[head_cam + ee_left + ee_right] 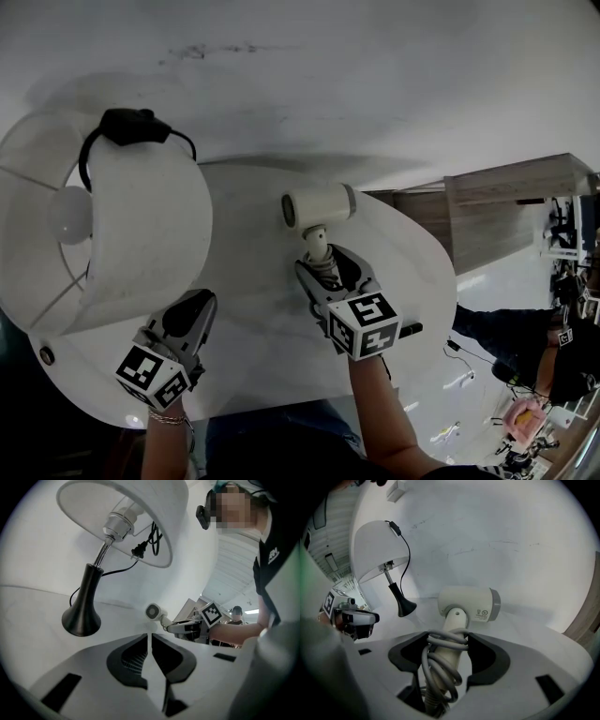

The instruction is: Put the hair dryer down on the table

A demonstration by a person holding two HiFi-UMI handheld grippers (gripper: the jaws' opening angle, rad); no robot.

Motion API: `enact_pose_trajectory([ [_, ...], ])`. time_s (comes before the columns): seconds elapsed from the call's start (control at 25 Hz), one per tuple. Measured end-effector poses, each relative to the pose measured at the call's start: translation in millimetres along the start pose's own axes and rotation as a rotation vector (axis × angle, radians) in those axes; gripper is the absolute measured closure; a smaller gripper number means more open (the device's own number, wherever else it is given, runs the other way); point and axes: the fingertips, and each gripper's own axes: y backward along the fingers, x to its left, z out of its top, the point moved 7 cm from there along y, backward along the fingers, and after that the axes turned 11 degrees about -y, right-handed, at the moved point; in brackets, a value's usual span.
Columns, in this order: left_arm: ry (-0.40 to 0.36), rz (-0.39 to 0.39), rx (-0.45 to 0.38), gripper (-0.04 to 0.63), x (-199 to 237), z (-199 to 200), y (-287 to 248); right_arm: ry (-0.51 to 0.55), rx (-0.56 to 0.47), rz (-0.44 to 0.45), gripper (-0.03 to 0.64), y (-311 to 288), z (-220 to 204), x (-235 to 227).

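Note:
The white hair dryer (319,208) (468,604) (153,611) is held over the round white table (403,244), barrel level, handle wrapped in its grey cord (440,663). My right gripper (323,272) (446,644) is shut on that handle and cord. My left gripper (192,314) (151,656) hovers at the table's near left, jaws shut with nothing between them. Whether the dryer touches the tabletop cannot be told.
A white-shaded lamp (103,225) (117,522) with a black base (82,616) (405,604) and black cord stands at the table's left. A wooden cabinet (506,206) lies beyond the table's right edge. A white wall (328,75) is behind.

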Motion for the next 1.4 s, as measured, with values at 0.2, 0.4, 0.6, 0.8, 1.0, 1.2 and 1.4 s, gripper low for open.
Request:
enact_pose_trajectory([
  [0.2,-0.005,-0.007,0.015,0.554,-2.6,-2.0,-0.7,-0.011,0.006,-0.009,0.337,-10.3,-1.8,1.5],
  [0.4,-0.002,-0.020,0.023,0.554,-5.7,-6.0,-0.5,0.031,0.011,-0.036,0.337,-18.5,-1.0,1.4],
  [0.6,0.015,-0.012,0.033,0.554,-4.8,-9.6,-0.3,0.028,-0.001,-0.039,0.337,-25.5,1.9,3.4],
  [0.8,0.025,-0.015,0.032,0.554,-4.7,-12.6,0.2,0.023,0.005,-0.035,0.337,-32.2,2.4,4.2],
  [1.0,0.049,-0.008,0.031,0.554,-5.5,-15.6,2.4,0.012,-0.004,-0.035,0.337,-36.1,0.3,5.0],
  [1.2,0.065,-0.016,0.034,0.554,-9.9,-19.8,5.7,0.009,0.005,-0.031,0.336,-36.7,-0.8,4.7],
  [1.4,0.079,-0.018,0.018,0.554,-12.7,-20.9,8.1,0.010,0.009,-0.033,0.336,-37.4,-2.0,4.8],
])
